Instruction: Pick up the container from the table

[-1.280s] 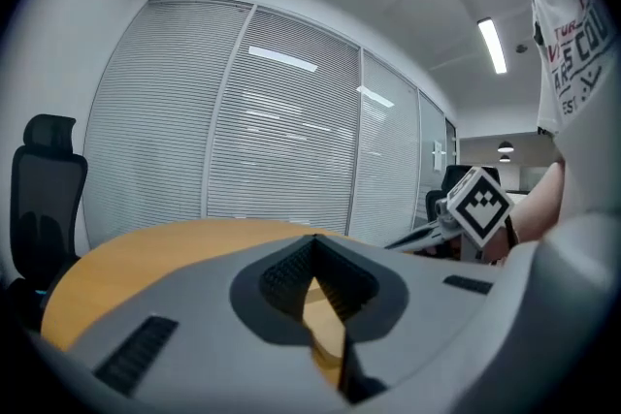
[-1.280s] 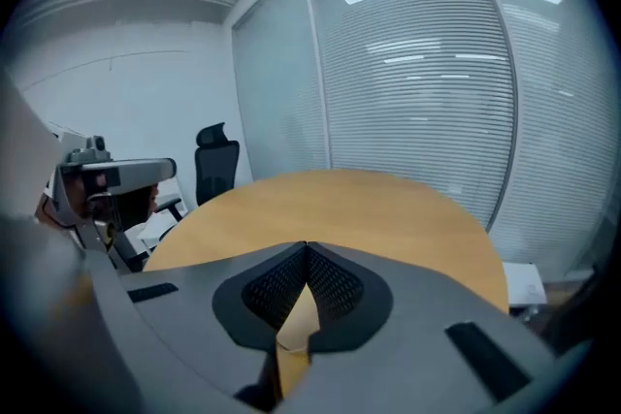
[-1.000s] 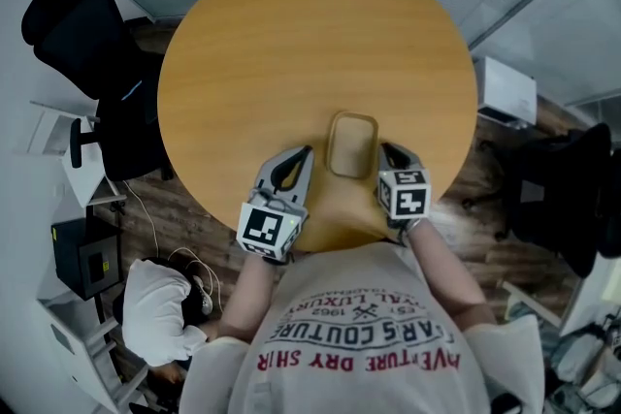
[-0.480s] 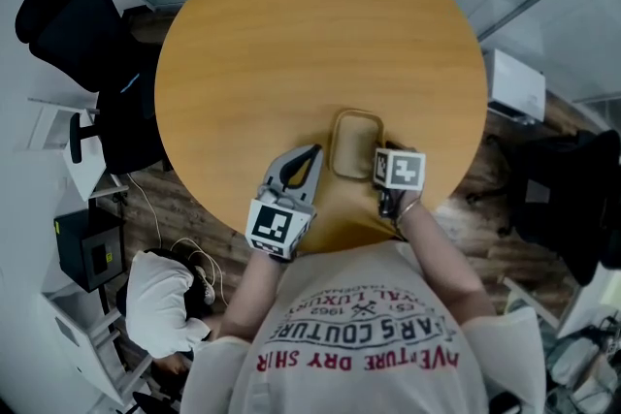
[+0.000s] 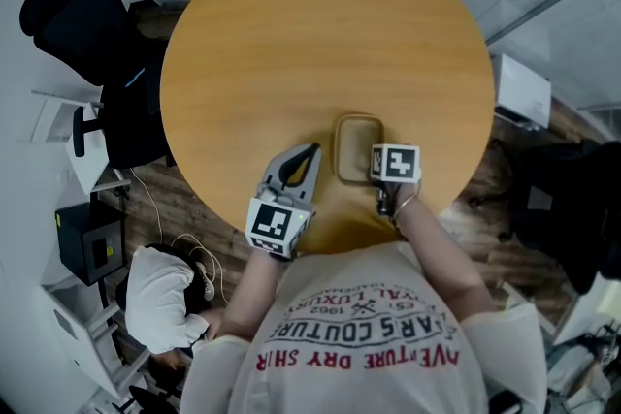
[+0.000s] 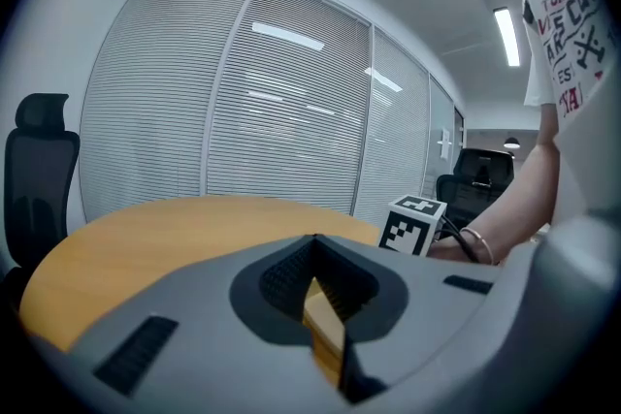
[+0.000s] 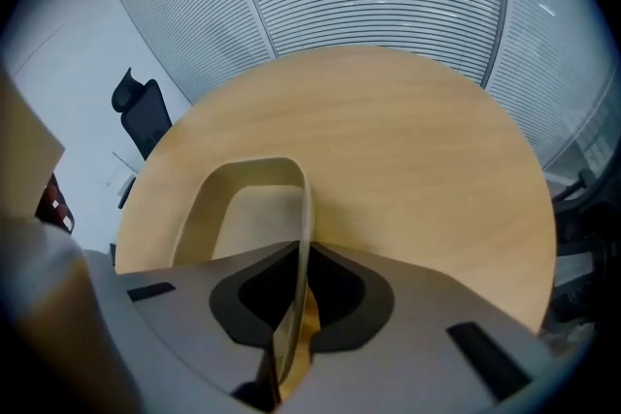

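The container (image 5: 356,147) is a shallow, open tray, pale tan, oblong with rounded corners and a thin upright wall. Nothing shows inside it. It sits on the round wooden surface (image 5: 320,34), between the two tongs, close to the near edge.

The right tongs (image 5: 380,174) point steeply down at the container's right-hand side. In the right gripper view the thin wall (image 7: 303,208) runs straight into the gap between the jaws. The jaws have just been closing, and they are now clenched on that wall, one pad inside the tray and one outside. The rest of the container stretches away ahead and to the left of these tongs (image 7: 296,252).

The left tongs (image 5: 311,151) lie lower and flatter, just left of the container, with their tips near its left wall but not touching it. Their jaws are closed, tips meeting, with nothing gripped; only bare wood shows through the opening behind the tips (image 6: 312,239).
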